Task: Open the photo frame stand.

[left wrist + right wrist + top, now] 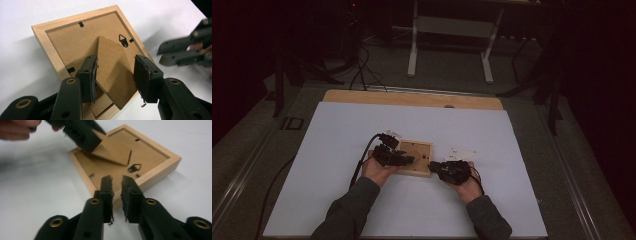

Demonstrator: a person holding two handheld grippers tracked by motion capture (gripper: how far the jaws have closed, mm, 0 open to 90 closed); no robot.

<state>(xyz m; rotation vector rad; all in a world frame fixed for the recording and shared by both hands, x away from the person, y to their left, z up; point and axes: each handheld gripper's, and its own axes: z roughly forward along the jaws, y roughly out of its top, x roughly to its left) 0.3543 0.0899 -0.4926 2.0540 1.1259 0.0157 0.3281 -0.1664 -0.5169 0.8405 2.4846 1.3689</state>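
Wooden picture frame (51, 53) lies face down on the white table (337, 200). The left gripper (116, 77) straddles its cardboard stand (113, 72) — jaws loosely round it, maybe touching. The right gripper (117, 192) waits beside, nearly closed, empty. A hard pull could tear the stand — or flip the frame.

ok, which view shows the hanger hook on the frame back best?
Left gripper view: the hook sits sharp and unblocked on the backing, beside the stand. In the right gripper view the hook is visible but blurred. The high view shows the frame too small to make it out.
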